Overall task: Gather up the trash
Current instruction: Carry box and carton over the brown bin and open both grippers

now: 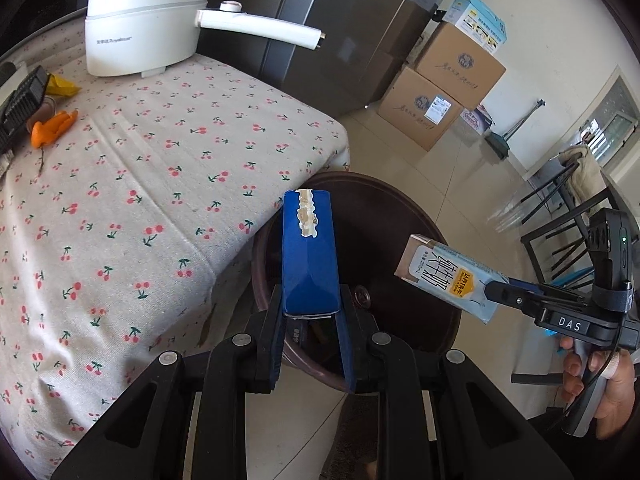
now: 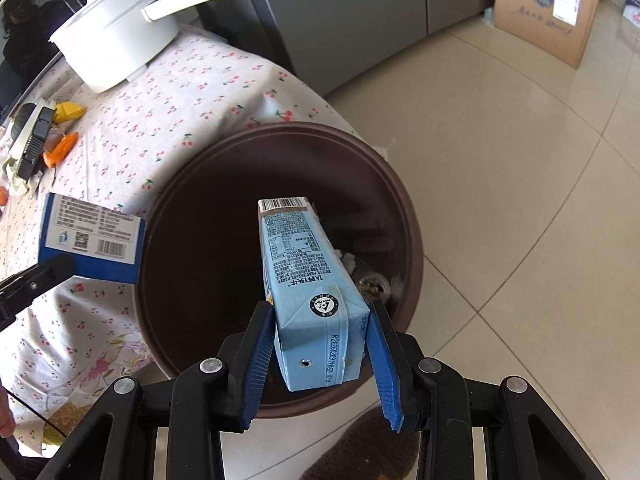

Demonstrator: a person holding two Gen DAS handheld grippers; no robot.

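Cartons (image 1: 308,256) clamped over bin (image 2: 400,184)

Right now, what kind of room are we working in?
Most likely a home kitchen or dining corner: a white electric cooking pot stands on a table with a cherry-print cloth, a tall steel fridge behind it, and cardboard boxes stacked on the tiled floor.

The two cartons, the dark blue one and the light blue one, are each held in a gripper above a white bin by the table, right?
Not quite: the bin is dark brown, not white. The right wrist view shows it clearly. The rest holds: the left gripper holds the dark blue carton and the right gripper holds the light blue carton, both above the bin beside the table.
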